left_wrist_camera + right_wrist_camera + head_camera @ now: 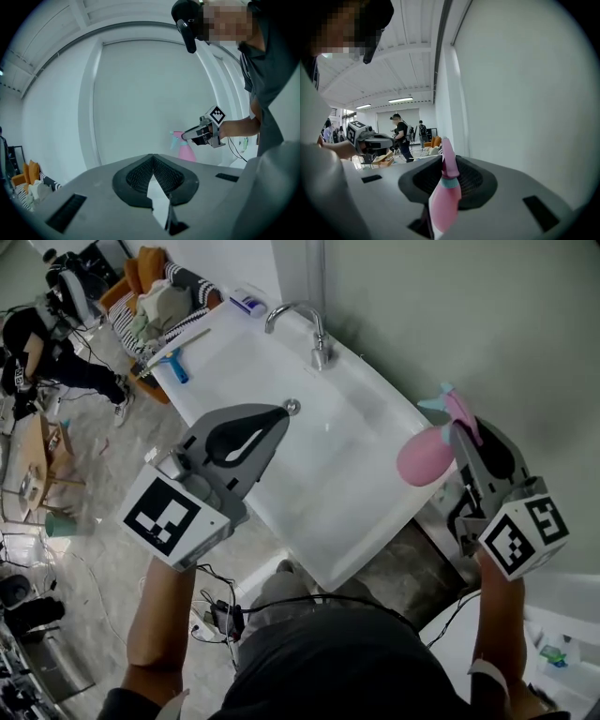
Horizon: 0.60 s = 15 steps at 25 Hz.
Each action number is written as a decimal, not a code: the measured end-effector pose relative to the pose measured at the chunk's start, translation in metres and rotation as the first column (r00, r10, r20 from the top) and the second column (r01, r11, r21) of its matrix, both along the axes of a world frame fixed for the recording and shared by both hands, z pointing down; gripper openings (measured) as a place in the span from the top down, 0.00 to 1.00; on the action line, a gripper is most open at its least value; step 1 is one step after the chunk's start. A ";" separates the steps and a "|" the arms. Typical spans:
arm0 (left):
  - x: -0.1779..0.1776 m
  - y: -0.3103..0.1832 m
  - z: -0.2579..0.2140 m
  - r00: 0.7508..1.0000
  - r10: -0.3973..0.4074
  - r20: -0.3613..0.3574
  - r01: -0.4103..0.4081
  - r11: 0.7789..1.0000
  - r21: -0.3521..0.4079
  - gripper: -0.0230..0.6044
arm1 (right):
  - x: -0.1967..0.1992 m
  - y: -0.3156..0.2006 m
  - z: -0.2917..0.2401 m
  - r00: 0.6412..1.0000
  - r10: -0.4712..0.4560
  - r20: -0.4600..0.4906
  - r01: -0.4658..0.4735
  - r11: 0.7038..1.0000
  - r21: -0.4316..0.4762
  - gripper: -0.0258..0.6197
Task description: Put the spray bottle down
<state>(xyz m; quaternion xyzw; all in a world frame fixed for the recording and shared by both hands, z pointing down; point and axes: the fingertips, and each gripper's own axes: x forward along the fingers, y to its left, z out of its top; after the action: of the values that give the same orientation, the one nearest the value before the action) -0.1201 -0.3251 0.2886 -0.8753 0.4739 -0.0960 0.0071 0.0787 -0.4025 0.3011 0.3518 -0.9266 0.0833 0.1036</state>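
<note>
Two grippers hang over a white sink (328, 474). At the frame's right middle, the right gripper (461, 435) has its fingers (476, 183) clenched on the pink bottle (424, 456), by the sink's right edge. Centre left, the left gripper (281, 414) has its fingers pressed together, empty.

Spray bottle (424, 456): smooth pink plastic. Basin (347, 486): glossy white. Tap (302, 315): polished metal. Left gripper (279, 414): matt grey plastic.
</note>
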 end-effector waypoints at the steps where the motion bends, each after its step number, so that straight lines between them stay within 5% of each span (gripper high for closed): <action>1: -0.001 0.001 -0.002 1.000 -0.010 0.007 0.010 1.000 0.002 0.96 | 0.001 -0.002 -0.001 1.000 -0.005 0.004 0.005 1.000 0.002 0.82; 7: -0.022 -0.013 0.003 0.999 -0.035 0.014 0.035 0.999 -0.007 0.96 | -0.014 -0.029 0.010 1.000 -0.004 0.011 0.004 1.000 -0.004 0.82; 15: -0.028 -0.035 0.025 0.998 0.029 -0.049 -0.030 0.999 -0.012 0.96 | -0.027 -0.053 0.029 0.998 0.064 -0.013 -0.064 0.998 0.009 0.82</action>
<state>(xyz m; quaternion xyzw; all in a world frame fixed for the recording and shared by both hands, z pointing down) -0.1485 -0.3601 0.3131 -0.8843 0.4604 -0.0776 -0.0088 0.0514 -0.4550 0.3298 0.3822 -0.9145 0.0800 0.1056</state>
